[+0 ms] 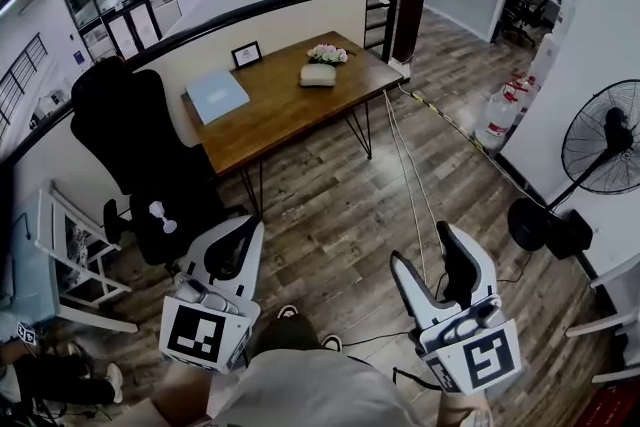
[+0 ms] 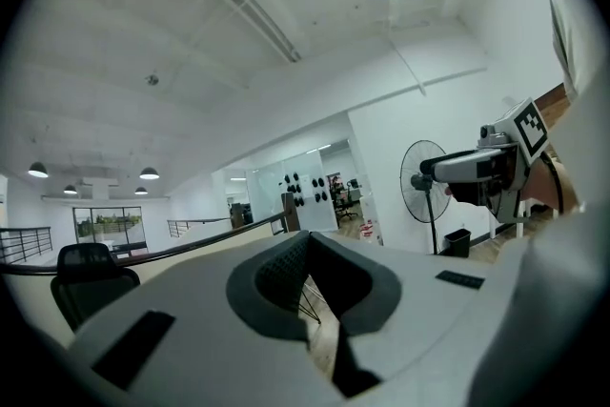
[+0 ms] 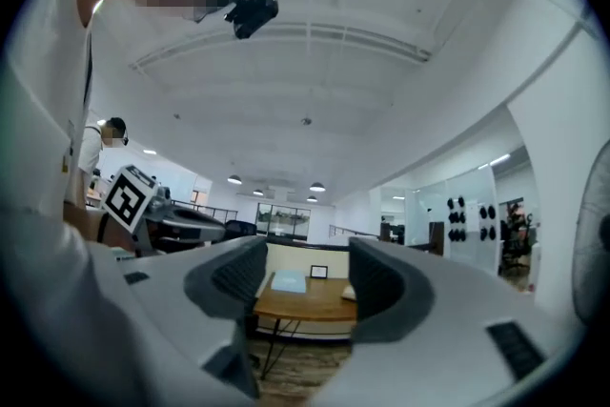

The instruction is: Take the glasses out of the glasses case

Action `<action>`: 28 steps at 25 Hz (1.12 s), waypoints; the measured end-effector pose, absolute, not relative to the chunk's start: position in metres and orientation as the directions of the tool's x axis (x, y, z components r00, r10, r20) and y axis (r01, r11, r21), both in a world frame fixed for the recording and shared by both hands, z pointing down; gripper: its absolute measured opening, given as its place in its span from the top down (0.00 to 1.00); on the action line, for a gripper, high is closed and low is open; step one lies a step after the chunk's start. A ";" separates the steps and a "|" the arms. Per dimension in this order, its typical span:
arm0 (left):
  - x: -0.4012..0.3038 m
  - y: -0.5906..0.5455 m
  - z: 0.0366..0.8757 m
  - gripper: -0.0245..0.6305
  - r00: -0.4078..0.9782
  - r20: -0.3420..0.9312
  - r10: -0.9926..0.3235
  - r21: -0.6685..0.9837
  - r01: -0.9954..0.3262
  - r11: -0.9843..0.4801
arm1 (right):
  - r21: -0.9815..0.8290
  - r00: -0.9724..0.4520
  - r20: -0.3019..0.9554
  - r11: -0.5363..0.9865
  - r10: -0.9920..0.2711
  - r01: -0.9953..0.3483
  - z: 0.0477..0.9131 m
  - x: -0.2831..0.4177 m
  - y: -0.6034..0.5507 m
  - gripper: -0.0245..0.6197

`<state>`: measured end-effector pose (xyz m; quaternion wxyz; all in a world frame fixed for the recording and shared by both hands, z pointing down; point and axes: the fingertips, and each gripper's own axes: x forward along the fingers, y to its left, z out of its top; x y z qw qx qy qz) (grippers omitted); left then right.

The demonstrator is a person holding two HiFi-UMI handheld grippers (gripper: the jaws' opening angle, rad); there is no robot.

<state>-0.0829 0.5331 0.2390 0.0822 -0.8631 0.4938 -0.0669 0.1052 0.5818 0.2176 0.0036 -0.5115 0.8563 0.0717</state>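
While the pale oblong thing that is probably the glasses case [image 1: 318, 75] lies on the far wooden surface [image 1: 270, 115], just in front of the flowers [image 1: 327, 53], you stand well back from it, tools held level, likely just approaching. Its long axis runs left to right across the head view; it is too small to tell whether it is open. Your right hand-held gripper [image 1: 425, 250] gapes wide and empty, with the surface framed between its jaws. Your left hand-held gripper [image 1: 245, 225] looks closed at the tips, holding nothing.
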 end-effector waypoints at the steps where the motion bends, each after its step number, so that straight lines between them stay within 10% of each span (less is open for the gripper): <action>1: -0.083 0.532 0.239 0.96 0.501 0.034 -0.865 -0.206 -0.843 -0.497 | 0.129 -0.465 -0.069 0.454 -0.883 -0.881 0.219 0.107 0.578 0.52; 28: -0.089 0.323 0.253 0.96 0.532 0.087 -0.842 -0.143 -0.830 -0.539 | 0.103 -0.450 0.043 0.452 -0.892 -0.886 0.234 0.101 0.371 0.49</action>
